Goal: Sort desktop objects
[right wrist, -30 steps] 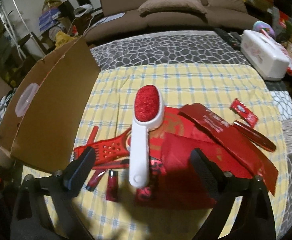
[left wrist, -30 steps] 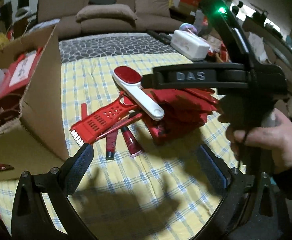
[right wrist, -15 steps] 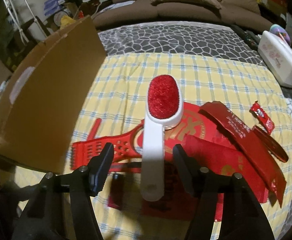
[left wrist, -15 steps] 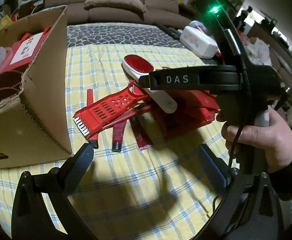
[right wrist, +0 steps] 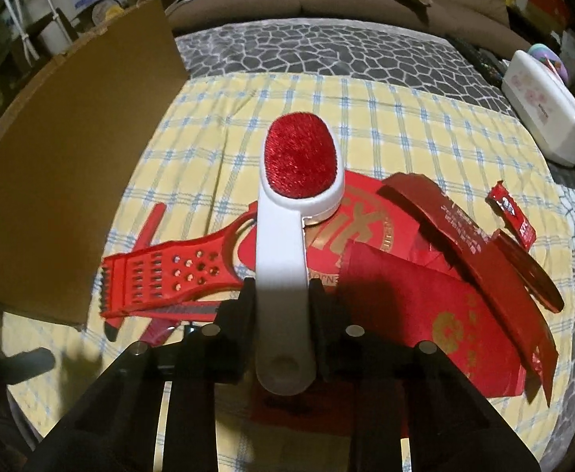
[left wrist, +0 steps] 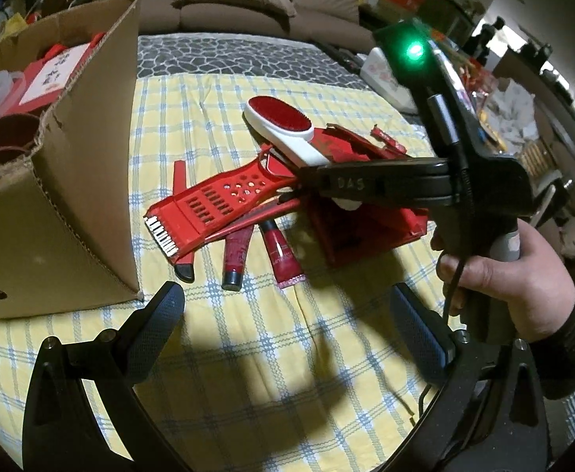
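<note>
Counter [right wrist: 385, 110], under a yellow checked cloth: carries every item listed, ahead of both pairs of tongs.

Cardboard box [left wrist: 71, 181]: stands open-topped at the left of the left tongs, red packets inside it.

Red paper envelopes [right wrist: 413, 299]: a loose heap just right of the right tongs, under the brush.

Red grater [left wrist: 216, 208]: flat, perforated, white teeth at its near end, lying just left of the right tongs and ahead of the left tongs.

Lint brush [right wrist: 287, 236]: white handle, red oval pad facing up, lying across grater and envelopes.

2 red tubes [left wrist: 259, 255]: side by side, just ahead of the left tongs, partly under the grater.

Right tongs [right wrist: 283, 306]: jaws closing, both pads against the sides of the brush handle; a hand [left wrist: 507, 271] holds the grip.

Left tongs [left wrist: 287, 314]: jaws wide apart over bare cloth, nothing between them.
</note>
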`<state>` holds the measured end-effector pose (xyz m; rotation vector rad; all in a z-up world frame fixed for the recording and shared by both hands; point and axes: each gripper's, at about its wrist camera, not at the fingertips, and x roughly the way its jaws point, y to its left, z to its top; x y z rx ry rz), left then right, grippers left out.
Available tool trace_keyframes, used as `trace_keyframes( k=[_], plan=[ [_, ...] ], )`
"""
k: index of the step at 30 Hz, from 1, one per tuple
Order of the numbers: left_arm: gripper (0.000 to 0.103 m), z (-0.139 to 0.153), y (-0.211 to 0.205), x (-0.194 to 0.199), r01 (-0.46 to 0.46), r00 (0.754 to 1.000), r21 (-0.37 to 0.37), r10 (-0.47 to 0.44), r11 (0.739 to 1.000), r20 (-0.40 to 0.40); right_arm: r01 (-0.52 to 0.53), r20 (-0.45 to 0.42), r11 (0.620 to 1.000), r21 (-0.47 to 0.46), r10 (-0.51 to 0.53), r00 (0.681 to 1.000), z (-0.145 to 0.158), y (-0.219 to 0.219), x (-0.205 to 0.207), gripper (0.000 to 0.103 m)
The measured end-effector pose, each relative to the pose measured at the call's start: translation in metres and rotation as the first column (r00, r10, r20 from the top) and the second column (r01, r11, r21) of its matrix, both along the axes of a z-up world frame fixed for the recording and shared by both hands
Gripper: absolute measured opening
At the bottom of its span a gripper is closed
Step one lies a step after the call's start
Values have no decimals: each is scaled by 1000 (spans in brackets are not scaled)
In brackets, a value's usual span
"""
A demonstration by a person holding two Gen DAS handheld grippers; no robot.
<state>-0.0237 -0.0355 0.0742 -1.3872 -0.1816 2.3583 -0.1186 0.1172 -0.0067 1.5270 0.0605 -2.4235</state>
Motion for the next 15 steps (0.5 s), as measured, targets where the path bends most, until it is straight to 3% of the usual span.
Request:
trace_keyframes(
  k=[10, 15],
  plan=[
    [103, -3, 2, -1, 15, 1000, 35, -16, 999, 17, 30, -20, 978, -207, -34, 999, 32, 21, 10, 25],
    [103, -2, 4, -4, 26, 999, 109, -30, 994, 33, 23, -15, 965, -262, -29, 999, 42, 29, 18, 25]
  ],
)
